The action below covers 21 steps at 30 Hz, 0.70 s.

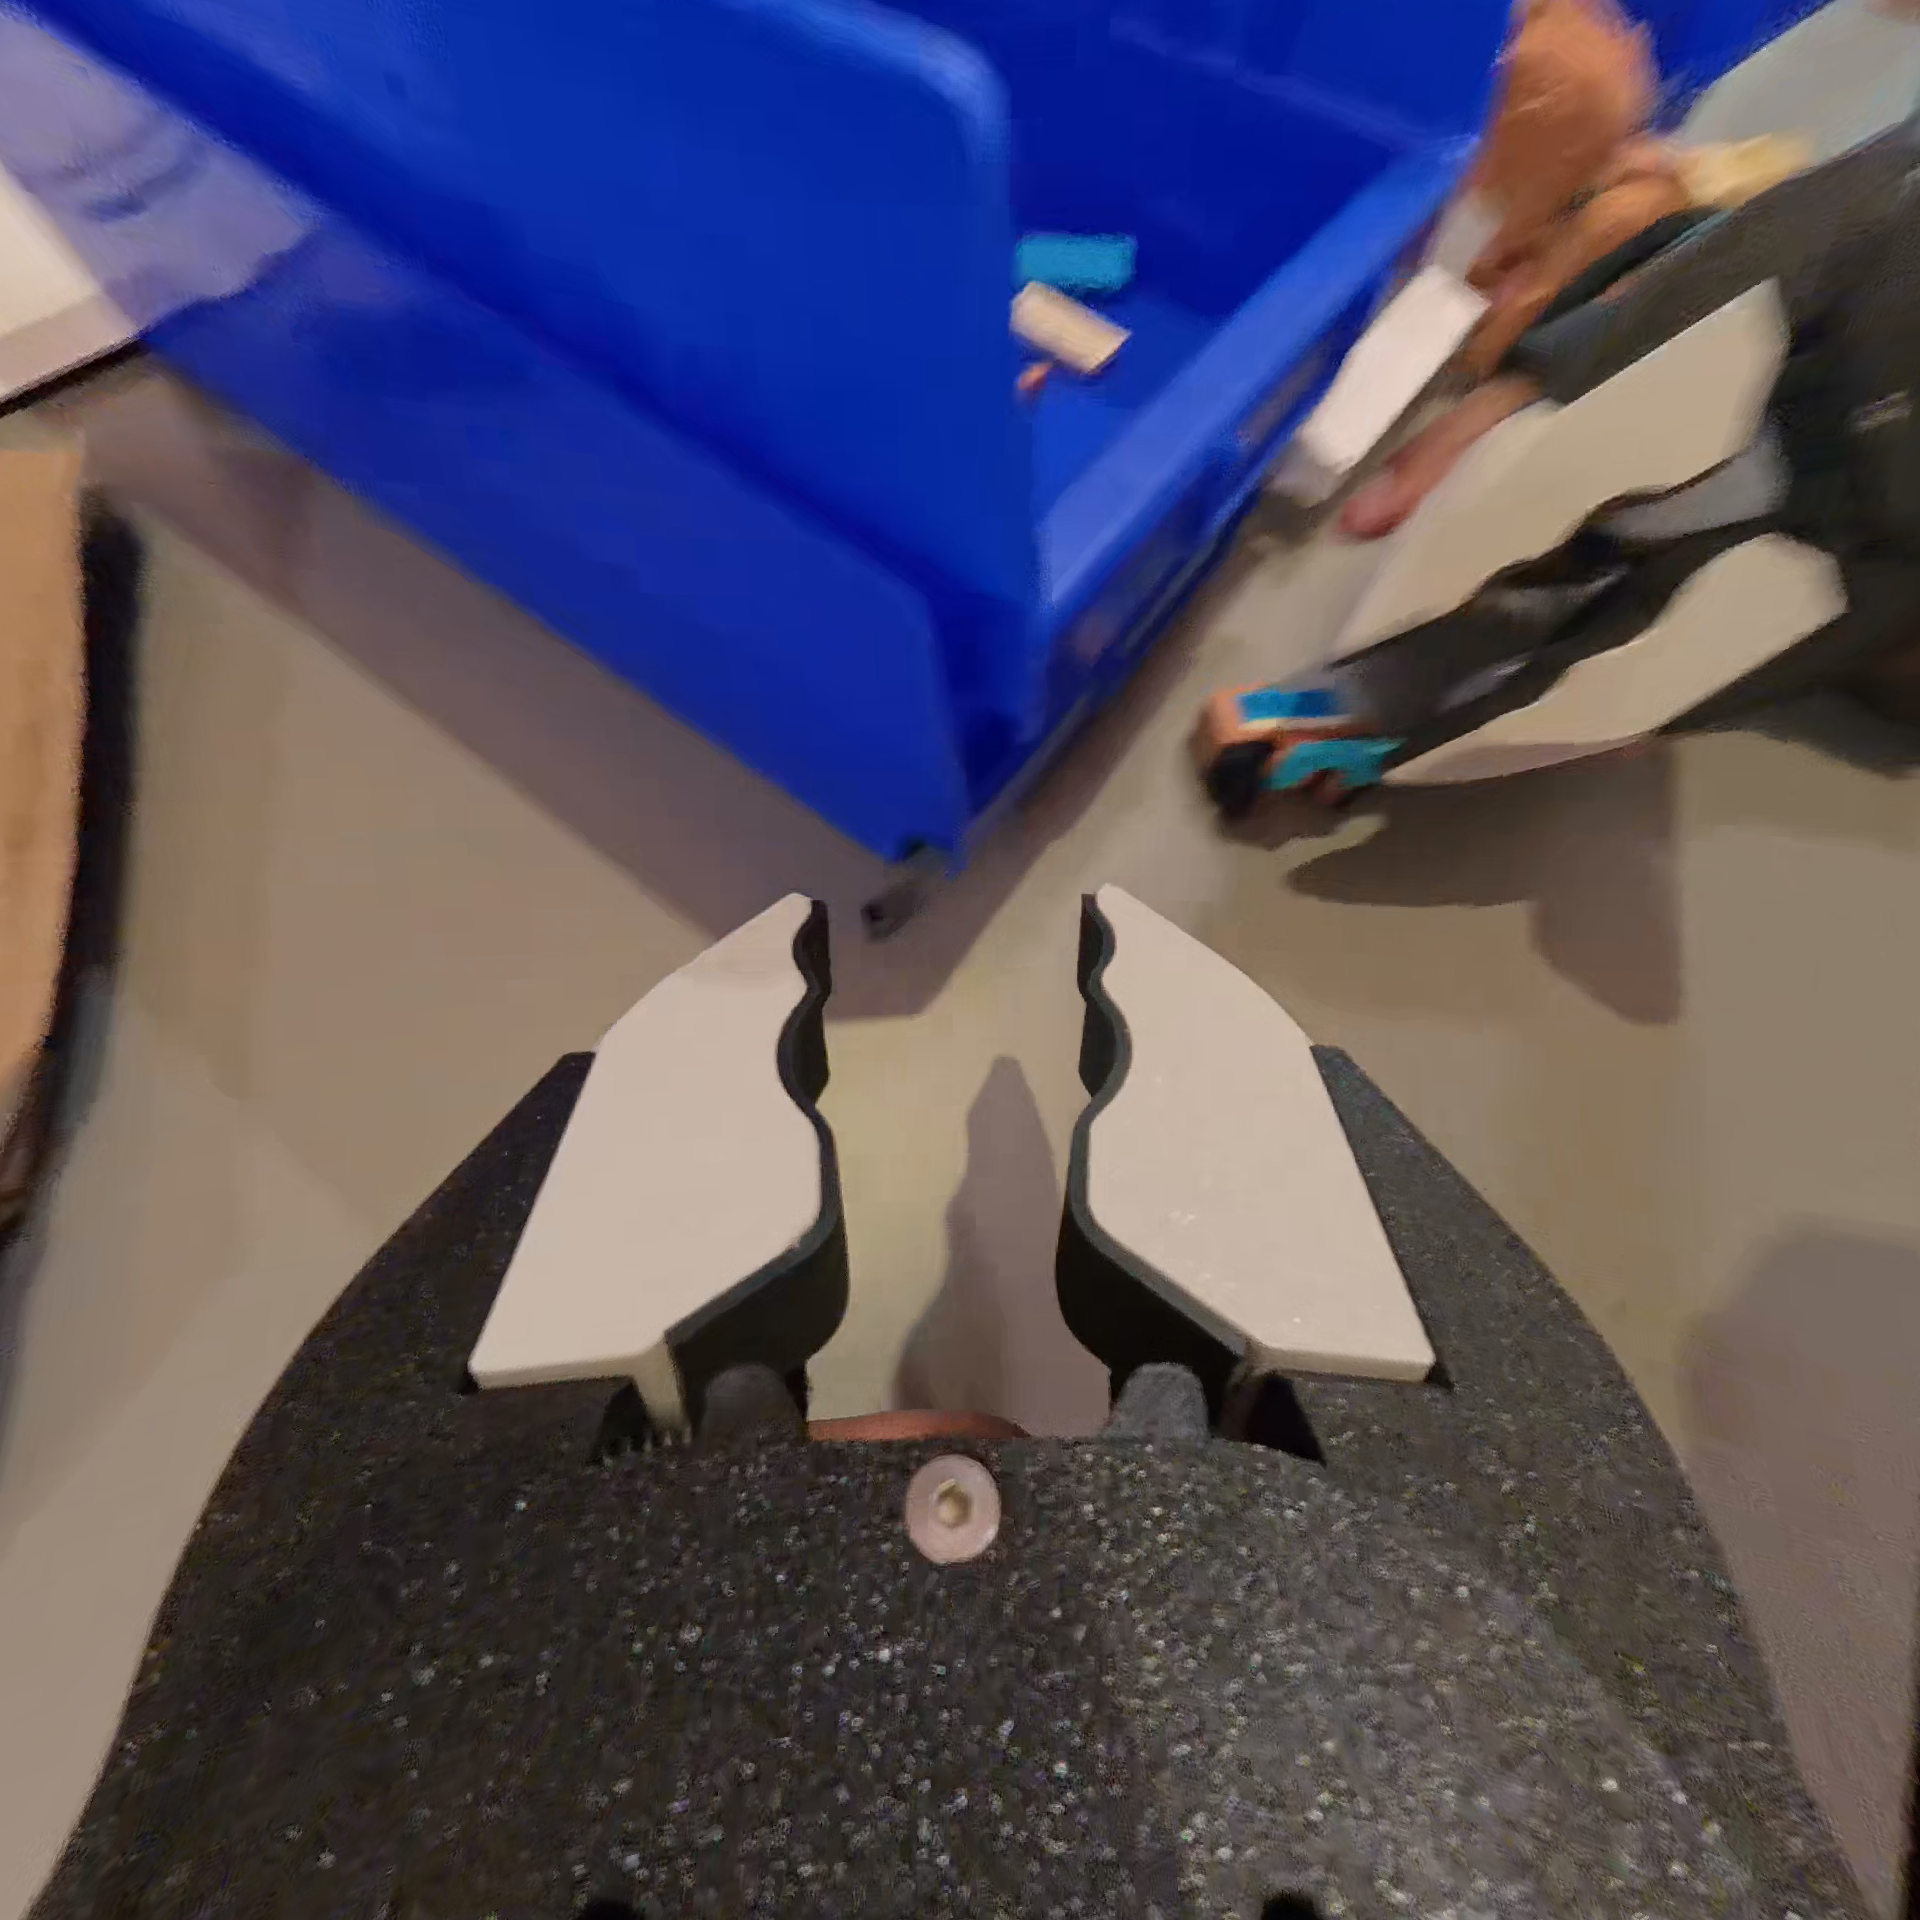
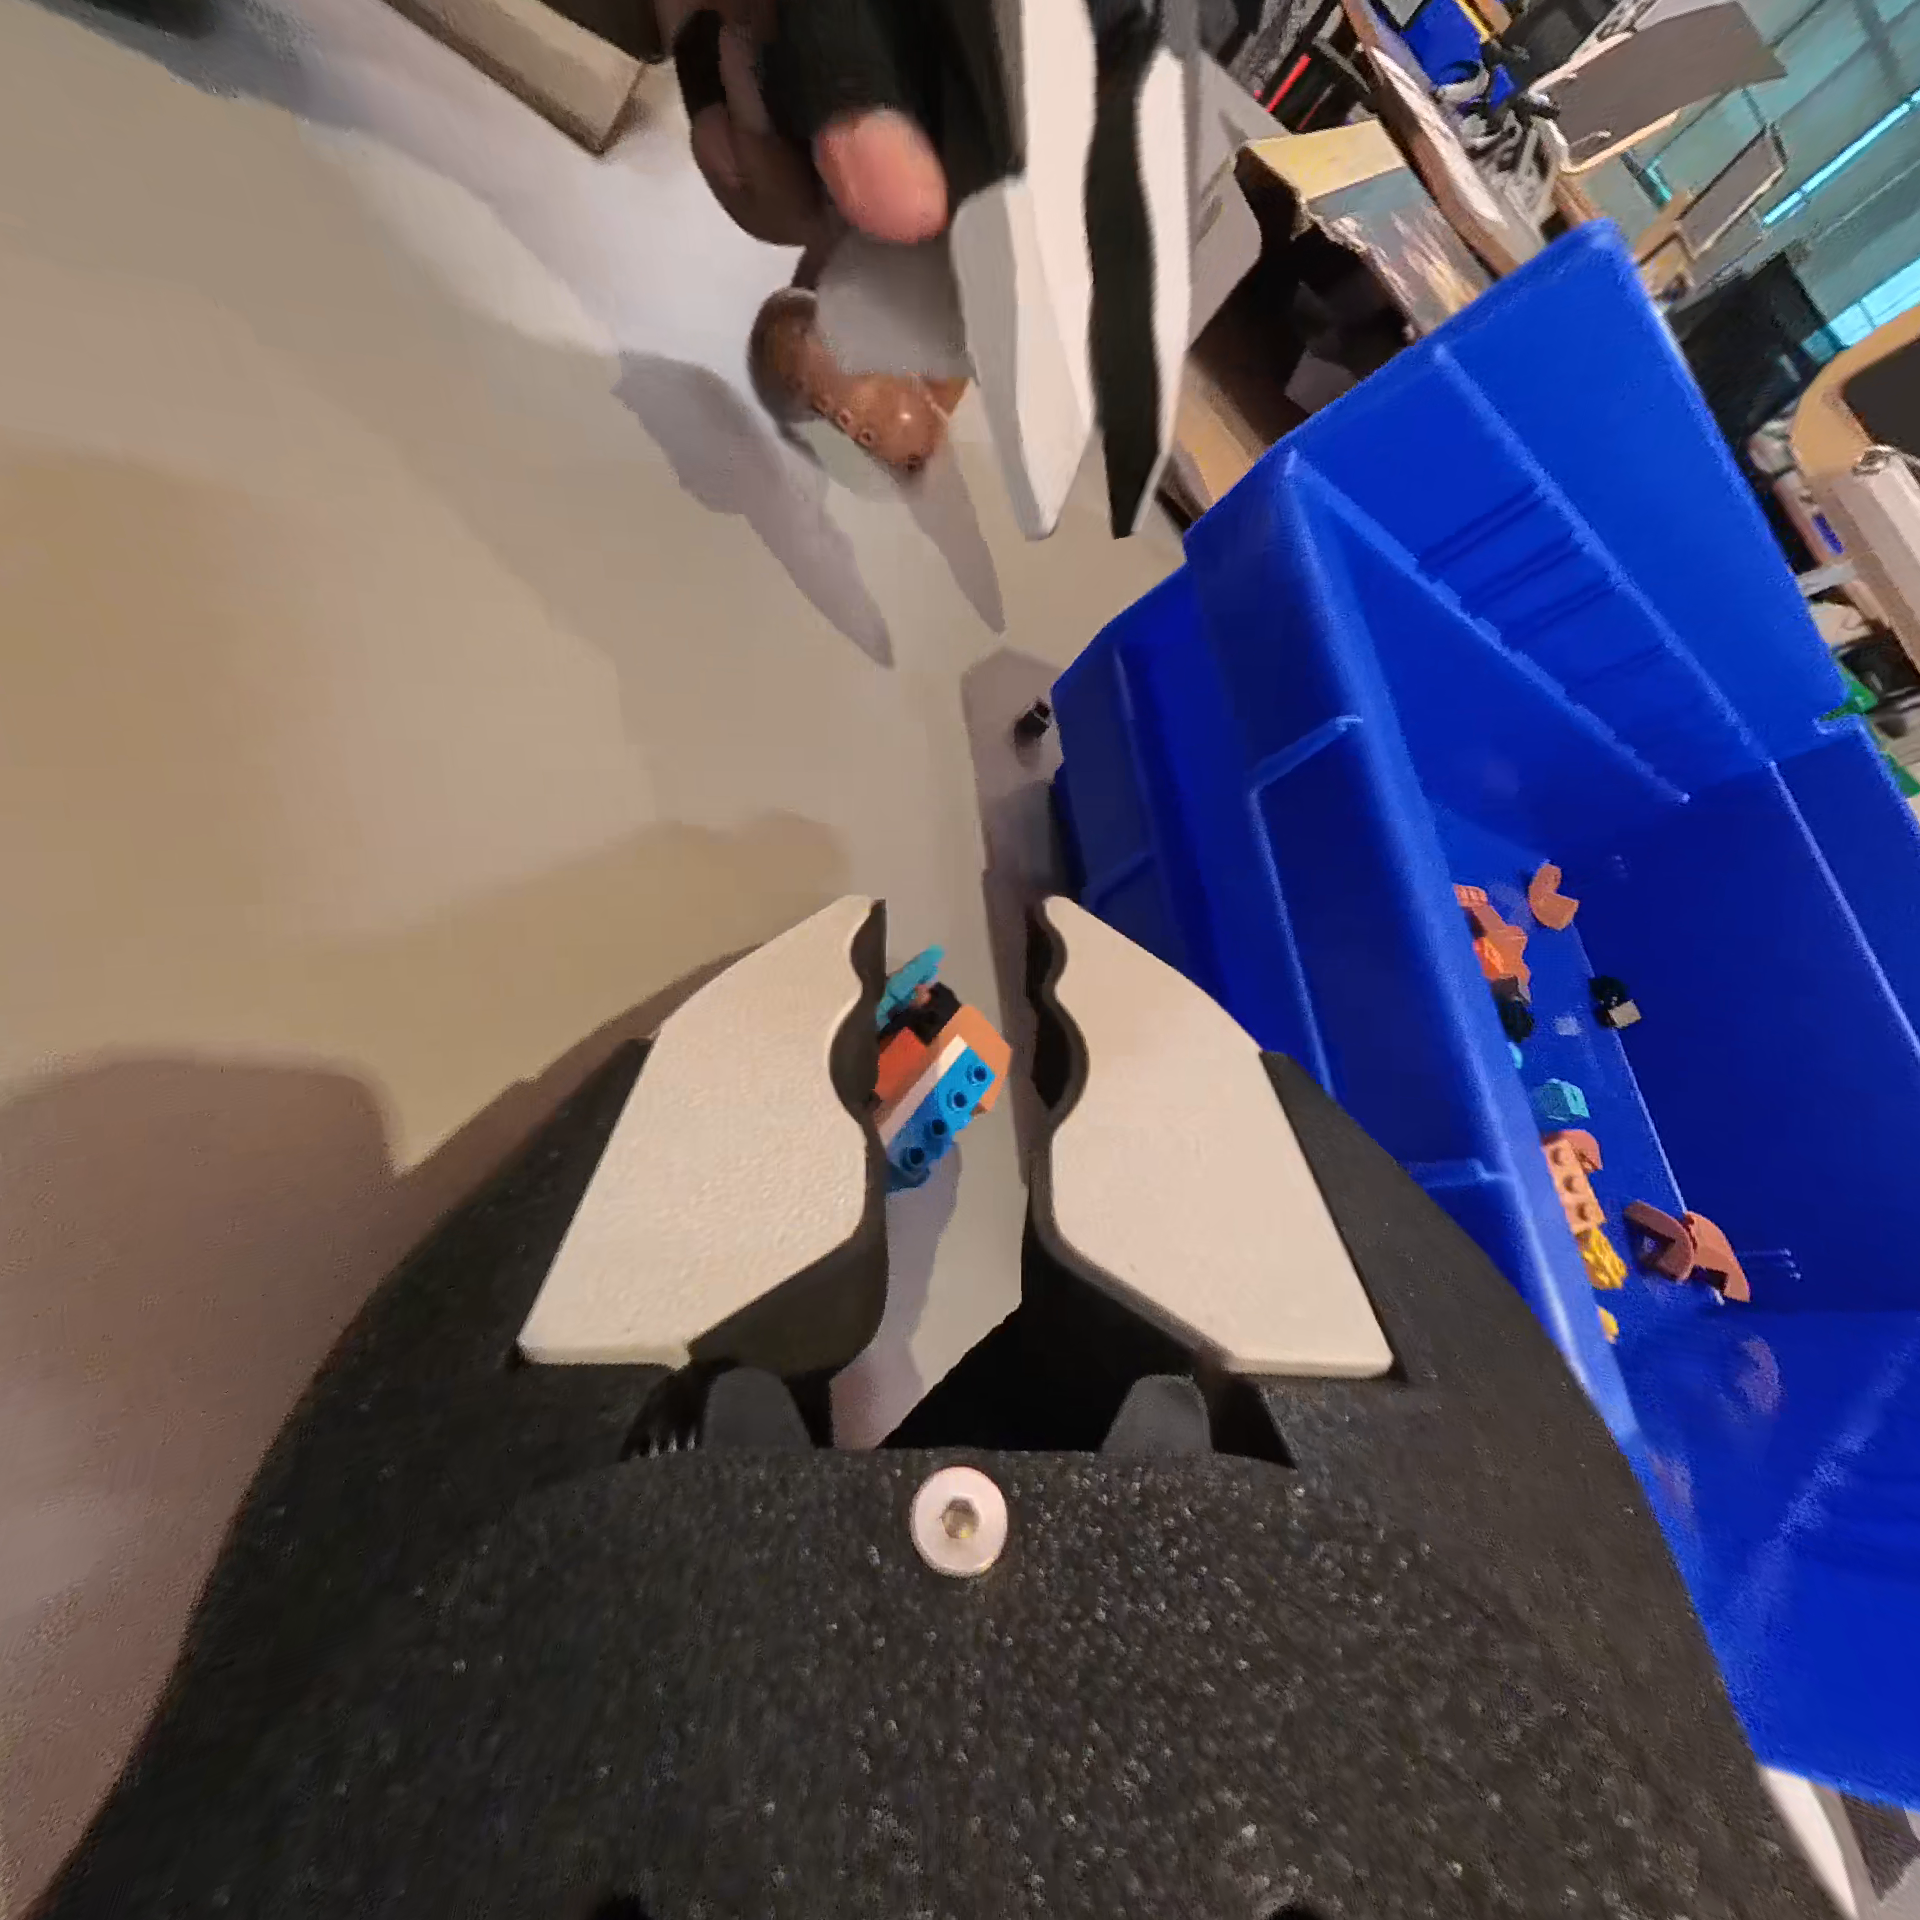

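Note:
My right gripper (image 2: 956, 914) is open low over the grey table (image 2: 416, 727). A small brick model (image 2: 935, 1060) in blue, orange, white and black lies between its fingers, against the left finger and clear of the right one. The left wrist view shows this model (image 1: 1299, 738) blurred, at the tips of the right gripper (image 1: 1382, 717). My left gripper (image 1: 956, 914) is open and empty, pointing at the near corner of a blue bin (image 1: 623, 468). A tiny black piece (image 1: 888, 914) lies on the table just ahead of its fingertips.
The blue bin (image 2: 1455, 727) holds several loose bricks (image 2: 1558, 1143). The left gripper (image 2: 1081, 499) hangs above a brown studded piece (image 2: 873, 405), held by a gloved hand (image 2: 831, 135). Cardboard boxes (image 2: 1330, 208) stand behind. An orange plush toy (image 1: 1558, 156) lies beside the bin.

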### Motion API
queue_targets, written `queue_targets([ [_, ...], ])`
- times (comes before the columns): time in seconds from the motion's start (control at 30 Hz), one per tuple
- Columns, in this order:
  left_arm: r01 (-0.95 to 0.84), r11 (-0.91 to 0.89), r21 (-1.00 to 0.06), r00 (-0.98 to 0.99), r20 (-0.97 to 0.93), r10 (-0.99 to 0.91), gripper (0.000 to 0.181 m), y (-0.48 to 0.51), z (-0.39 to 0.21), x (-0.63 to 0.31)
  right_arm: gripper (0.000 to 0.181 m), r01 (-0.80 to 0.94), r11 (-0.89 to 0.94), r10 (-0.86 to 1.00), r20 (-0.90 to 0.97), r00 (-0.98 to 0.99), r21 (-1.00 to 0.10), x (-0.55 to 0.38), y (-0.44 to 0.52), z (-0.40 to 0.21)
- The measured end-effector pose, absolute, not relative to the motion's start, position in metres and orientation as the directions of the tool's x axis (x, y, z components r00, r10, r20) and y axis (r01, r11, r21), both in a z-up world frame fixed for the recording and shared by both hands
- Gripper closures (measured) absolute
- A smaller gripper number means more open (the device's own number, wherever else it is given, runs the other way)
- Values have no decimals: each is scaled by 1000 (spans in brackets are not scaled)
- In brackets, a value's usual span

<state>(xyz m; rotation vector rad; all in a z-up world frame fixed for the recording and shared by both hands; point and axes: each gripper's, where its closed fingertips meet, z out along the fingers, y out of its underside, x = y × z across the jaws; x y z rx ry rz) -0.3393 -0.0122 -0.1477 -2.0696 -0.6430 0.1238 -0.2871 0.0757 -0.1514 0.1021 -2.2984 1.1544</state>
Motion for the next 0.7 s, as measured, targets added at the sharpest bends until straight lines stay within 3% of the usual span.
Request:
queue_targets([
  [0.13,389,-522,-759,840,59,539,135,-12,-174,-348,155,-301,628,194,518,-833,-718,-290,77,-150],
  [0.3,300,-665,-684,800,-200,566,139,-17,-191,-364,155,-317,640,171,533,-829,-699,-286,73,-154],
  [0.57,318,-613,-723,800,-143,583,146,-10,-179,-360,156,-331,640,164,545,-822,-693,-284,70,-153],
  [0.7,344,-642,-685,799,-146,583,152,-4,-192,-358,156,-344,646,149,554,-819,-682,-282,67,-155],
])
